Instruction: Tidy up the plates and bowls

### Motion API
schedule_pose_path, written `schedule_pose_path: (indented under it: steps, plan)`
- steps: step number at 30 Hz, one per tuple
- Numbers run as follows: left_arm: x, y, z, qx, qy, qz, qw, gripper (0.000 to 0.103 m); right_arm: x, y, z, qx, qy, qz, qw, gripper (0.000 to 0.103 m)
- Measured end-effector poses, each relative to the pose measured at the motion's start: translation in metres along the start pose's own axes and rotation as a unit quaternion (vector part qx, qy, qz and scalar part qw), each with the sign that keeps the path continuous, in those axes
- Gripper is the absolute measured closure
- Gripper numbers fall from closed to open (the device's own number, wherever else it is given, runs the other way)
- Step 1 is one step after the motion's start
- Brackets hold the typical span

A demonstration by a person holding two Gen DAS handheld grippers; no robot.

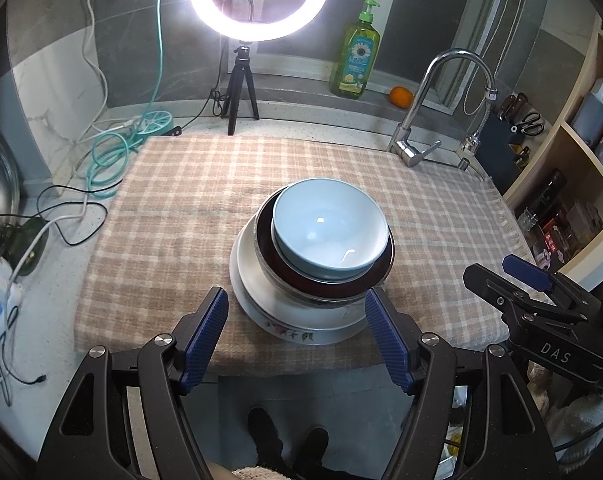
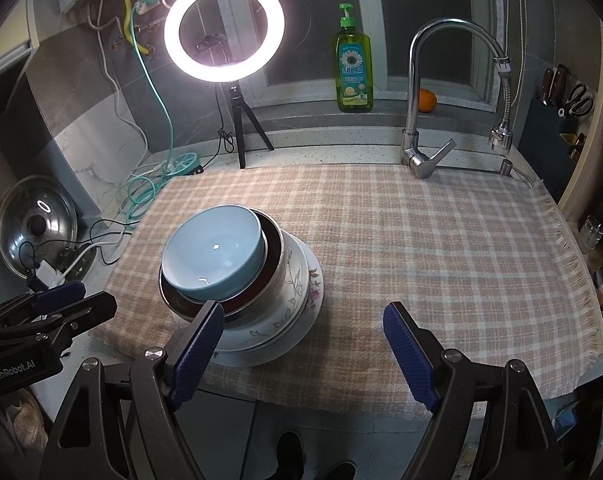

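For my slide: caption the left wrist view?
Open left gripper before stacked bowls and plates on a checked cloth.

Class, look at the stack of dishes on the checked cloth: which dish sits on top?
The light blue bowl is on top. It nests inside a dark red, metal-rimmed bowl, which rests on white flowered plates.

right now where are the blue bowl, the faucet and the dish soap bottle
blue bowl point(image 1: 325, 228), left wrist view, inner floor
faucet point(image 2: 412, 92), right wrist view, upright pipe
dish soap bottle point(image 2: 354, 76), right wrist view, label
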State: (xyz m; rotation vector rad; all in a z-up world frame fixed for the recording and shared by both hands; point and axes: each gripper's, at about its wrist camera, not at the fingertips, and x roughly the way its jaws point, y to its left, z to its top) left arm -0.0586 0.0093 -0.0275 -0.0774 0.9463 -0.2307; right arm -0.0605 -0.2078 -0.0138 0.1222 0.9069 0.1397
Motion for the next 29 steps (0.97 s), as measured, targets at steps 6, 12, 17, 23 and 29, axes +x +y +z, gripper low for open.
schedule_pose_path:
  steps: [6,12,17,23,29]
  plan:
    - [-0.0004,0.0001,0.0004,-0.001,-0.001,0.000,1.0000,0.032,0.0014,-0.0007,-0.0010,-0.001,0.002,0.000,1.000,0.024]
    - [-0.0003,0.0023,0.0015,0.000,-0.001,0.000,1.0000,0.032,0.0022,-0.0006,-0.0011,-0.001,0.002,0.000,1.000,0.024]
    - [-0.0006,0.0033,0.0021,0.001,0.001,-0.002,1.0000,0.032,0.0041,-0.0013,-0.0006,-0.002,0.003,-0.002,1.000,0.024]
    - [-0.0005,0.0037,0.0026,0.000,-0.002,-0.005,1.0000,0.032,0.0040,-0.0017,-0.0009,-0.001,0.003,-0.002,1.000,0.024]
    - [0.0008,0.0061,0.0026,-0.002,0.002,-0.004,1.0000,0.032,0.0085,-0.0059,-0.0024,0.001,0.007,-0.003,1.000,0.024]
